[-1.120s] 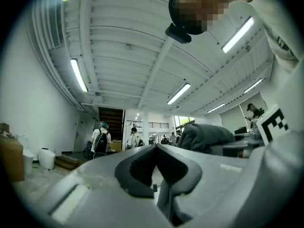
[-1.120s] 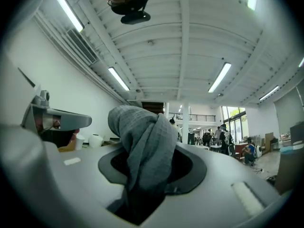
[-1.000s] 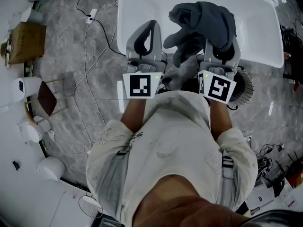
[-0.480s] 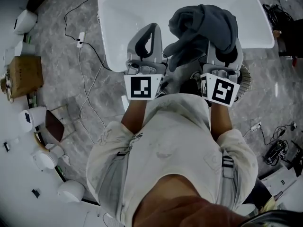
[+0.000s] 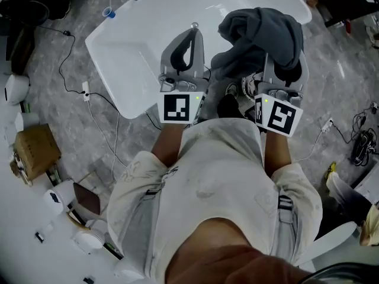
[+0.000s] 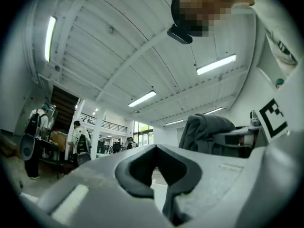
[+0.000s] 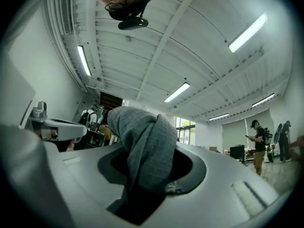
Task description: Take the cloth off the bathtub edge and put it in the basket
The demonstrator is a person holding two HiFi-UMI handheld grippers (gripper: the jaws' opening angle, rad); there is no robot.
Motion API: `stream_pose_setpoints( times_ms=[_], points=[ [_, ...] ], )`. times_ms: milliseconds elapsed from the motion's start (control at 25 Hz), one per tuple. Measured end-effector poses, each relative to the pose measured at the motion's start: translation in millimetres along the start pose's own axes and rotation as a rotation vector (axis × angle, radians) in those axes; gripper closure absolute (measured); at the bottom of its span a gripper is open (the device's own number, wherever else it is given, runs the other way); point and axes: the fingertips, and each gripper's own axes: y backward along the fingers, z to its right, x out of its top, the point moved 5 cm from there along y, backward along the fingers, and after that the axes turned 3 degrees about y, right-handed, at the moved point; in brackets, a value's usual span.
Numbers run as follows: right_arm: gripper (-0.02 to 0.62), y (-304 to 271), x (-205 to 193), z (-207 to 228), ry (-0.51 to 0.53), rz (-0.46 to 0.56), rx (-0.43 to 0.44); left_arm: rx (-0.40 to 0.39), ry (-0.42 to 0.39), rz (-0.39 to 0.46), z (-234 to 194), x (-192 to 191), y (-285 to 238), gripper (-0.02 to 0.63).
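Note:
A dark grey cloth [image 5: 260, 31] hangs bunched over the tips of my right gripper [image 5: 278, 49], which is shut on it and points upward in front of the person's chest. In the right gripper view the cloth [image 7: 142, 146] rises out from between the jaws of the right gripper [image 7: 147, 179]. My left gripper [image 5: 189, 37] stands beside it, shut and empty; its view shows the left gripper [image 6: 154, 175] with jaws meeting and the cloth [image 6: 204, 132] off to the right. The white bathtub [image 5: 136, 58] lies below both. I see no basket.
Cables [image 5: 103, 129] trail over the grey marble floor left of the tub, by a white plug strip [image 5: 84, 90] and a cardboard box [image 5: 35, 152]. A blue cup [image 5: 108, 12] stands on the tub's far rim. People [image 7: 259, 144] stand in the hall.
The head view has swung round: the tub now lies slanted and further left. The slatted basket seen by the right gripper earlier is out of sight. Both grippers keep their pose, cloth still held.

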Motion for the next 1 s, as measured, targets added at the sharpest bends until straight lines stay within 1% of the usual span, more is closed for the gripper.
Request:
stream_pose_setpoints(
  times_ms=[120,280,480,600,800,920,1000],
  points=[
    [0.434,10,-4,33,0.020,-0.019,-0.107,-0.100,0.024,-0.019,25,-11,-26,0.606],
    [0.434,30,-12,75,0.043,-0.048,-0.244,-0.233,0.052,-0.022,64,-24,-58,0.606],
    [0.434,60,-28,126,0.078,-0.100,-0.380,-0.361,0.093,-0.026,114,-40,-92,0.606],
    [0.434,80,-37,151,0.094,-0.145,-0.454,-0.440,0.120,-0.035,147,-50,-103,0.606],
    [0.434,105,-53,182,0.095,-0.220,-0.531,-0.545,0.150,-0.066,192,-64,-117,0.606],
    [0.434,118,-66,188,0.096,-0.277,-0.547,-0.581,0.170,-0.095,208,-74,-116,0.606],
    [0.433,118,-78,192,0.076,-0.301,-0.547,-0.595,0.172,-0.105,213,-81,-121,0.606]
  ],
)
